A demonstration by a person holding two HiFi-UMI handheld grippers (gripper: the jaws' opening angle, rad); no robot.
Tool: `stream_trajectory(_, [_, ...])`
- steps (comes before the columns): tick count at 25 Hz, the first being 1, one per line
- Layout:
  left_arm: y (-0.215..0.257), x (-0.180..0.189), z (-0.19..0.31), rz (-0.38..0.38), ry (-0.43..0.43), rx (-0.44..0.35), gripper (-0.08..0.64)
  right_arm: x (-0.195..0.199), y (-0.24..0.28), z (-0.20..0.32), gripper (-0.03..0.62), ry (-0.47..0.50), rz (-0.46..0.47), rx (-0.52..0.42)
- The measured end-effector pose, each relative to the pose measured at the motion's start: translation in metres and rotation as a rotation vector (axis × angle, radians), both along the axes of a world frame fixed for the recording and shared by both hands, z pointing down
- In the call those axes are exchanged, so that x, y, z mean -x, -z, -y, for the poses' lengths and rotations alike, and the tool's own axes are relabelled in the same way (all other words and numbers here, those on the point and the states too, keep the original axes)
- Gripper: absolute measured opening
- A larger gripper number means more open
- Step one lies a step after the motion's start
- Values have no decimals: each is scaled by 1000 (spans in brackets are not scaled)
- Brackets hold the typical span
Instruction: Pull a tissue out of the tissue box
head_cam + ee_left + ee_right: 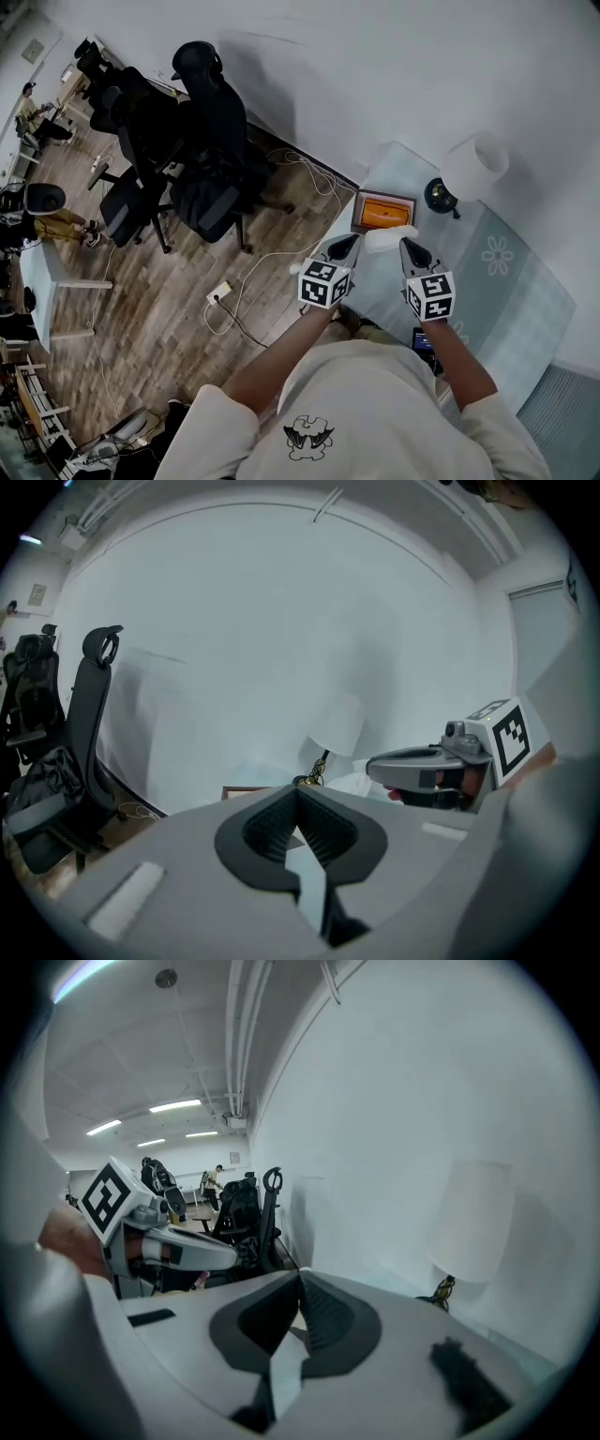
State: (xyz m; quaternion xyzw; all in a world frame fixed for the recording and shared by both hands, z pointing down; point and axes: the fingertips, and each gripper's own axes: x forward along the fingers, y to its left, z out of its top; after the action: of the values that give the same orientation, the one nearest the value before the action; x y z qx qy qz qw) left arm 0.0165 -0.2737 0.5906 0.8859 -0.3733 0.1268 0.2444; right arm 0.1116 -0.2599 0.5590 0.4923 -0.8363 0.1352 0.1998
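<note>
A crumpled, soft white tissue (389, 239) hangs in the air just in front of a rectangular tissue box (382, 212), which has a dark rim and an orange top. The tissue is clear of the box opening. The right hand-held gripper (406, 244), made of smooth grey plastic with ribbed black pads, has its jaws pressed together, and the tissue is pinched at its tip. The left hand-held gripper (354, 241) is just beside it at the tissue's other edge. Its jaws also meet at the tips, and nothing shows between them. Each gripper carries a white cube printed with black square markers. The box sits on a bench (506, 281) covered with a pale blue cloth that has a faint flower pattern. Beyond the box stands a lamp (475, 166) with a white cylindrical shade and a dark round base. To the left, black mesh-backed office chairs (202, 159) stand on a brown wood-plank floor (159, 281), where thin white cables (281, 253) trail.
</note>
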Motion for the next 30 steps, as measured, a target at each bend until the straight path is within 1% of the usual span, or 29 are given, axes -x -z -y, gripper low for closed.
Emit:
stream_trajectory(3, [11, -1, -11, -16, 0, -15, 6, 3, 12, -11, 15, -9, 34, -13])
stream_trajectory(10, [41, 3, -27, -30, 2, -81, 6, 5, 30, -27, 15, -35, 77, -56])
stream_trajectory(17, [61, 12, -53, -20, 4, -136, 6, 8, 39, -48, 15, -54, 150, -71])
stream_trajectory(21, [59, 16, -55, -30, 27, -129, 6, 13, 37, -56, 15, -46, 163, -62])
stream_trajectory(24, [60, 19, -53, -31, 28, -129, 6, 12, 33, -56, 15, -51, 166, -51])
stream_trajectory(27, [62, 20, -52, -29, 30, -140, 6, 9, 34, -55, 15, -61, 169, -55])
stream_trajectory(30, [60, 22, -51, -38, 43, -131, 6, 8, 38, -54, 15, -66, 171, -62])
